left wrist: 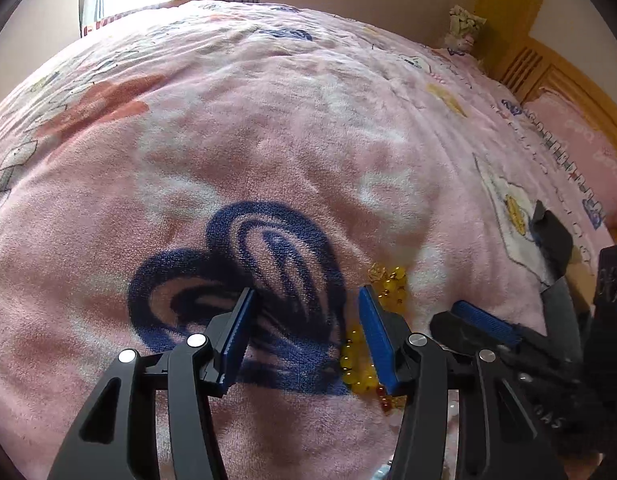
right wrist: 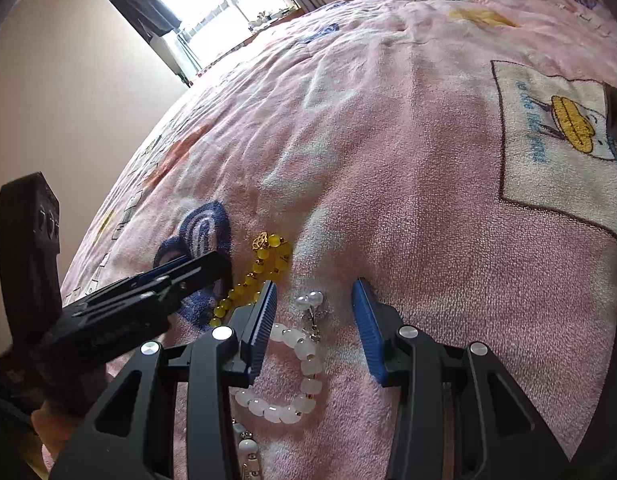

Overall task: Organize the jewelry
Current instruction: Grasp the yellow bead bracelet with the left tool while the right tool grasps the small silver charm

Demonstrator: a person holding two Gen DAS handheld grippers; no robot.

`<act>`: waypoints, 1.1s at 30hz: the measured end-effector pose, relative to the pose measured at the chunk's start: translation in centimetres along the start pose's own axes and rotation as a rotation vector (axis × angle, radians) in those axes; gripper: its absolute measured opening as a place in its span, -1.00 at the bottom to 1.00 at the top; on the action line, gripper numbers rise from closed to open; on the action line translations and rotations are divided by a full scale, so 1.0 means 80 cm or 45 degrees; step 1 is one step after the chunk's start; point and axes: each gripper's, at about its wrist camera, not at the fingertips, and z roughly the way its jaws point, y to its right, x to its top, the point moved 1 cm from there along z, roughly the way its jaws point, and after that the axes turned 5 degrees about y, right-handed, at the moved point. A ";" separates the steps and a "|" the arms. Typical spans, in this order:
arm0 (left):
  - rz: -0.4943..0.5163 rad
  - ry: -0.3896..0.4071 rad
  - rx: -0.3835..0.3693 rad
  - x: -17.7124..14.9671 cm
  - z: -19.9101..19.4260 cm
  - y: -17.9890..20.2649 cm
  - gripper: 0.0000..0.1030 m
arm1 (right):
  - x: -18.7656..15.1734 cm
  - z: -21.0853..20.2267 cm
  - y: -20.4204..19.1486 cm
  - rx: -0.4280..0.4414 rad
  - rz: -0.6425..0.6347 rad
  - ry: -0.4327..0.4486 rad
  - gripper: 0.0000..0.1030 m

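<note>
A yellow bead bracelet [left wrist: 362, 372] with a gold charm lies on the pink blanket, partly hidden behind my left gripper's right finger; it also shows in the right wrist view [right wrist: 264, 268]. My left gripper [left wrist: 306, 294] is open and empty over a blue heart print, the bracelet just right of it. A white bead bracelet [right wrist: 300, 380] and a pearl earring [right wrist: 312, 308] lie between the fingers of my right gripper [right wrist: 314, 288], which is open and empty. The left gripper also shows in the right wrist view [right wrist: 196, 268].
The pink blanket [left wrist: 268, 140] covers the whole bed. A wooden headboard [left wrist: 548, 76] and a pink pillow [left wrist: 580, 144] are at the right. A window [right wrist: 220, 4] is at the far end. A white printed patch [right wrist: 556, 148] lies right of my right gripper.
</note>
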 end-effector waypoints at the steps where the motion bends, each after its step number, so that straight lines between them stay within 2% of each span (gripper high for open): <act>1: -0.010 0.001 -0.017 0.001 -0.002 0.000 0.03 | -0.001 0.002 -0.002 -0.019 -0.019 0.002 -0.28; 4: -0.004 -0.007 -0.036 0.001 -0.003 0.007 0.03 | -0.003 0.005 -0.008 -0.096 -0.075 0.014 -0.54; 8: 0.031 -0.072 -0.098 -0.009 0.010 0.022 0.03 | -0.004 0.010 -0.010 -0.110 -0.102 0.014 -0.64; 14: 0.079 -0.055 -0.026 -0.018 0.024 0.024 0.01 | -0.003 0.006 0.007 -0.052 -0.054 0.011 -0.70; 16: 0.075 -0.034 0.024 -0.019 0.025 0.023 -0.27 | -0.003 0.004 0.006 -0.050 -0.054 0.011 -0.70; 17: 0.075 -0.028 0.033 -0.019 0.025 0.022 -0.31 | -0.002 0.004 0.006 -0.051 -0.055 0.012 -0.70; 19: 0.076 -0.016 0.055 -0.018 0.024 0.019 -0.53 | -0.001 0.003 0.004 -0.051 -0.057 0.010 -0.70; 20: 0.068 -0.014 0.055 -0.017 0.023 0.016 -0.57 | -0.001 0.002 0.005 -0.047 -0.053 0.011 -0.70; 22: 0.041 -0.002 0.054 -0.014 0.019 0.010 -0.78 | 0.001 -0.001 0.005 -0.034 -0.042 0.015 -0.71; 26: 0.030 0.022 0.038 -0.009 0.008 0.009 -0.80 | 0.006 -0.010 0.006 -0.027 -0.042 0.029 -0.71; 29: 0.032 0.079 0.058 -0.004 -0.006 0.012 -0.82 | 0.010 -0.018 0.006 -0.026 -0.038 0.044 -0.71; 33: 0.029 0.133 0.025 0.004 -0.027 0.015 -0.82 | 0.016 -0.034 0.001 -0.015 -0.049 0.069 -0.71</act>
